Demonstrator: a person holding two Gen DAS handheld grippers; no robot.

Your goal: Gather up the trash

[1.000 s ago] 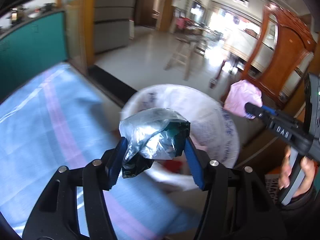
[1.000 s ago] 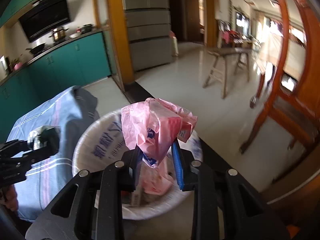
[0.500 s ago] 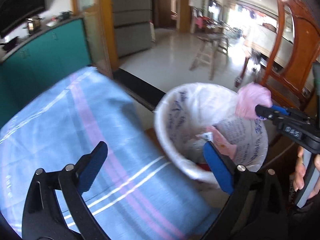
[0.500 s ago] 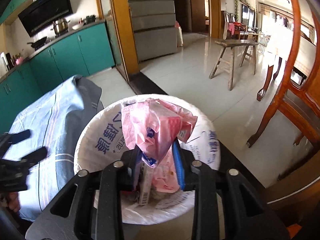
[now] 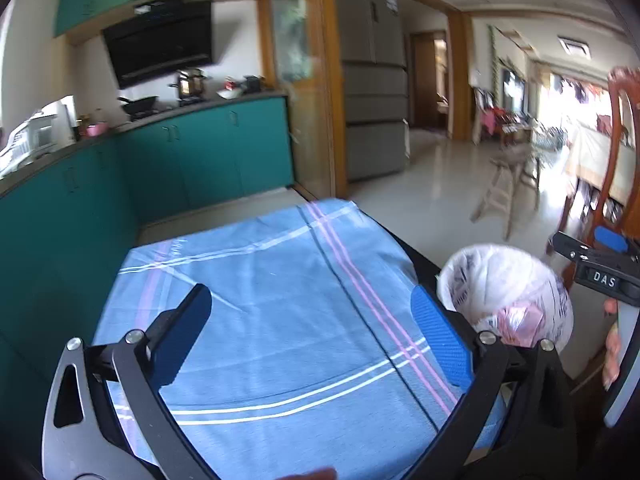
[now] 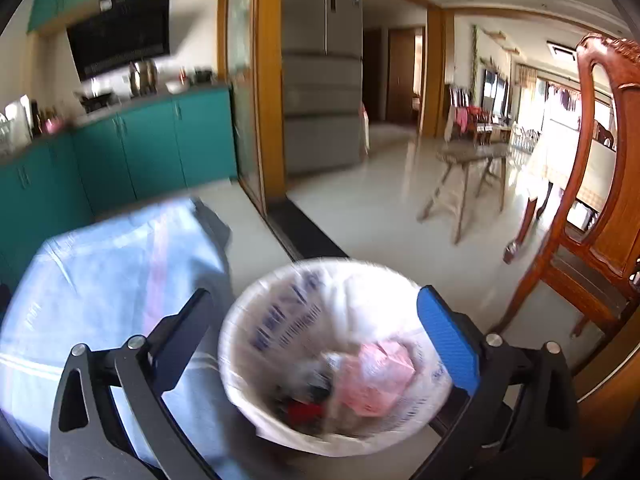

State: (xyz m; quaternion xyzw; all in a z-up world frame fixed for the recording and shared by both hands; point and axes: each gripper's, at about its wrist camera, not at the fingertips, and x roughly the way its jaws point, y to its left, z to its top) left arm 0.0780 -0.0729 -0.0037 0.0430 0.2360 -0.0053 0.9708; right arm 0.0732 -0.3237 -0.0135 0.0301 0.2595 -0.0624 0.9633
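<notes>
Left gripper (image 5: 316, 328): its jaws are standing wide apart with nothing between them; they have just been opening. It is hovering over the blue striped cloth (image 5: 280, 300), which is filling the gap between the two fingers.

Right gripper (image 6: 320, 328): its jaws are also standing wide apart and have just been opening. No pad is pressing on anything. The mouth of the bin is showing below and between the two fingers.

Trash bin (image 6: 280, 320): a round bin lined with a white printed bag is sitting directly under the right gripper. From the left gripper it is lying off to the right, just past the blue pad of the right-hand finger (image 5: 440, 344).

Pink wrapper (image 6: 376, 380): it is lying inside the bin, below the right gripper and nearer its blue-padded finger. From the left gripper it is showing as a pink patch at the bin's near rim.

Dark trash (image 6: 308, 396): blurred dark and red scraps are lying in the bin bottom beside the pink wrapper; what they are cannot be told.

Cloth-covered table: it is lying left of the right gripper, just beside the bin.

Person's hand (image 5: 612, 344): it is gripping the right tool's handle, at the far right of the left gripper's view.

Wooden chair (image 6: 600, 200): it is standing right of the right gripper, beyond the bin.
</notes>
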